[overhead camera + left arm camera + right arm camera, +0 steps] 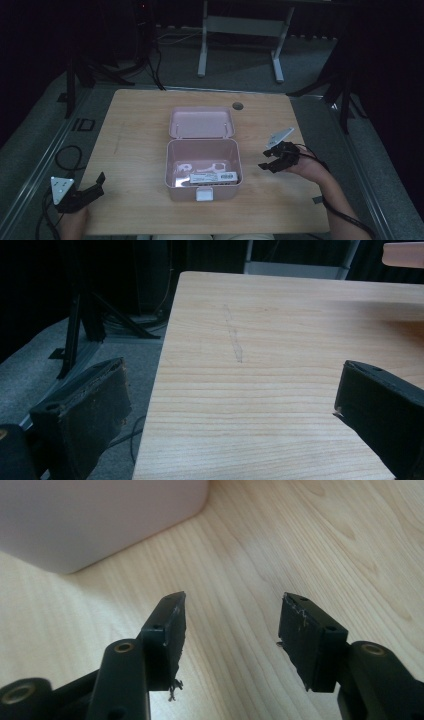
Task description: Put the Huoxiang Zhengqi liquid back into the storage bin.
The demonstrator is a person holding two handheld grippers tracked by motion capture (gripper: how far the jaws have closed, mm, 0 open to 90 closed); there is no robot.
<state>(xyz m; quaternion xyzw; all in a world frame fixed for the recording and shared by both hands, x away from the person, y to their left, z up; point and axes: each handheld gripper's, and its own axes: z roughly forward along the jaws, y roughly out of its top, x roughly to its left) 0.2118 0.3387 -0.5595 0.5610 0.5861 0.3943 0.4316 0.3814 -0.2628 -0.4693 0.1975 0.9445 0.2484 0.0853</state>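
Open pink plastic box at centre of light wooden table. Right gripper just beside box, jaws apart, empty. Left gripper near table's front-left corner, jaws wide, empty.

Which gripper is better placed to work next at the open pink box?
Probably the right gripper: it is open, empty, beside the pink box. The left gripper, also open, sits at the table's near left corner.

wooden table, grey carpeted floor, white table frame behind, black stand legs
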